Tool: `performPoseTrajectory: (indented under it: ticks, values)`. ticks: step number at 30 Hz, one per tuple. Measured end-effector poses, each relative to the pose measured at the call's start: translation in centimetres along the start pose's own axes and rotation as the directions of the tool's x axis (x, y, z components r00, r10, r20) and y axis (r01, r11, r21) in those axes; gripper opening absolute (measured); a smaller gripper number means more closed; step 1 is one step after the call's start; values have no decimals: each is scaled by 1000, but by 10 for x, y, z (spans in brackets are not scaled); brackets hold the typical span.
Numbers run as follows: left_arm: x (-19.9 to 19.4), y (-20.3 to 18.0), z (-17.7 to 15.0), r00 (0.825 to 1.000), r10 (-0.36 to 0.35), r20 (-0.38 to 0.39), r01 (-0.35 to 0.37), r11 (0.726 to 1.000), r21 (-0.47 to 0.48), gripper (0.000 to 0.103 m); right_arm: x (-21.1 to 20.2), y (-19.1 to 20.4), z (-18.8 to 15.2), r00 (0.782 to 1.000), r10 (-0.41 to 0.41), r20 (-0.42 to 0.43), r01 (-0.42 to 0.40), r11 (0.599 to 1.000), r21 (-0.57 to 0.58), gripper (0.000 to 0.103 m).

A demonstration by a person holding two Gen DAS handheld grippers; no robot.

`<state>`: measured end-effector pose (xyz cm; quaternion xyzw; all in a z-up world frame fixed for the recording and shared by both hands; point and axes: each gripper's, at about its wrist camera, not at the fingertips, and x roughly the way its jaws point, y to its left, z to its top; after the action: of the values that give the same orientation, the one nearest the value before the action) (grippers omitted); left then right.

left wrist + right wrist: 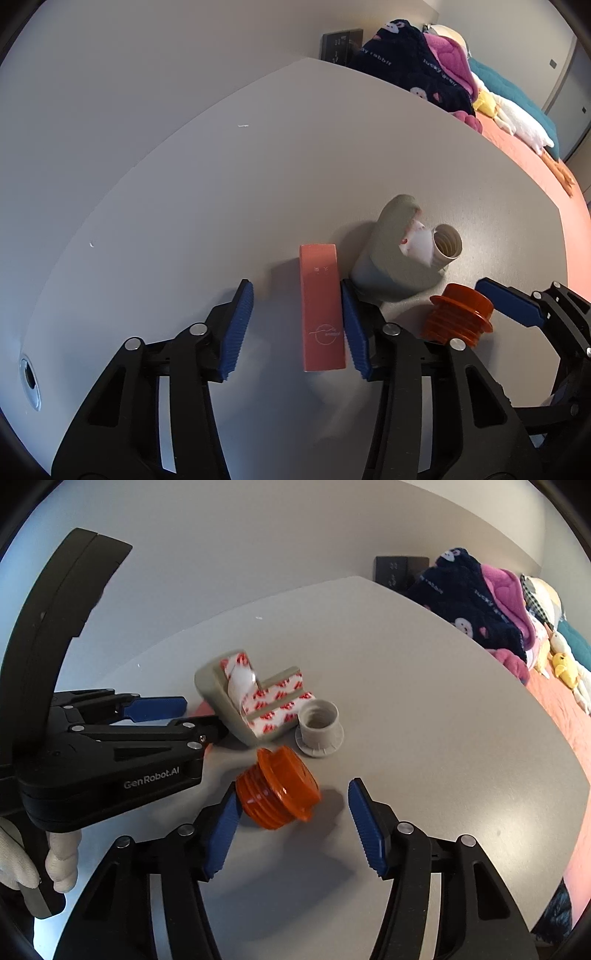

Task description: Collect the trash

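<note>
Simultaneously, both grippers straddle trash on the grey table [155, 206]: the left gripper [297, 326], fingers apart, brackets a salmon box [322, 314]; the right gripper [293, 827], also spread, frames an orange threaded cap [277, 788], neither yet squeezed for lifting.

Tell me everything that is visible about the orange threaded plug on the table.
The orange threaded plug looks like glossy, slightly translucent plastic. It has a ribbed, threaded body and a wider flat flange at one end. It lies tilted on its side on the grey table, just in front of the grey bracket with red-printed tape and near a grey threaded collar. It sits between the fingers of the right tongs: one blue pad is against its threaded end, the other stands clear of it.
</note>
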<state>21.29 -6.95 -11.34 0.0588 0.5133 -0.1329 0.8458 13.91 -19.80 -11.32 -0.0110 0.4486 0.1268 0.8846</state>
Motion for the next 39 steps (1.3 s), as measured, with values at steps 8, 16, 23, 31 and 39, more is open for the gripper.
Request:
performPoseTrajectory:
  ticks: [8,16,23,31,39]
  values:
    - [-3,10,-4,1000,2,15,-1,1000,-27,20,7,-1,2,999,27,-20,-27,1000,-1,41]
    - [-8,10,-9,1000,-23,16,23,998,-61,20,-6,-12,-1,996,75,-46,-71,993,98,41]
    - [-19,4,-15,998,-57,20,58,995,-81,20,-29,-16,-1,997,79,-19,-75,988,135,41]
    - [-44,-18,-18,995,-79,54,82,996,-44,20,-63,-21,-3,997,67,23,-70,986,154,41]
    - [-69,-41,-19,992,-97,82,98,995,-7,20,-98,-26,-12,996,63,63,-73,983,167,41]
